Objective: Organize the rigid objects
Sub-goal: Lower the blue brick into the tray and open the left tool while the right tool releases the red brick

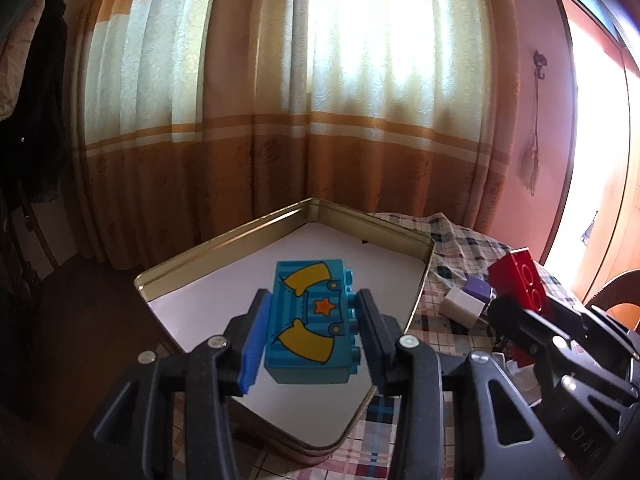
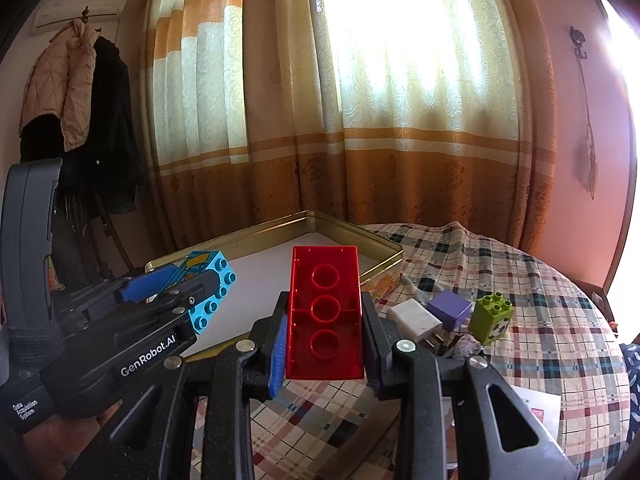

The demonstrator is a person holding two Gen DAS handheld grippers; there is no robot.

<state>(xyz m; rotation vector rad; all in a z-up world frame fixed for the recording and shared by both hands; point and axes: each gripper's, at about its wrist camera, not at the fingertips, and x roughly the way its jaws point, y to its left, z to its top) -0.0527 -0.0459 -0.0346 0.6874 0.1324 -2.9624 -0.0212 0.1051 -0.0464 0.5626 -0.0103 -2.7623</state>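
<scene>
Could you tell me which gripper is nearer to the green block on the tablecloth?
Right. The right gripper, shut on the red block, is just left of the green block. The left gripper holds the blue block over the tin, farther left.

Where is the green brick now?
In the right wrist view the green brick stands on the checked tablecloth, right of the purple cube.

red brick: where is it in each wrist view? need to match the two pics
Left wrist: red brick at the right edge, clamped in the right gripper, beyond the white adapter.
Right wrist: red brick centre, hollow underside to the camera, between that gripper's fingers.
Shared landmark: the gold tin, its far corner toward the curtain.
</scene>
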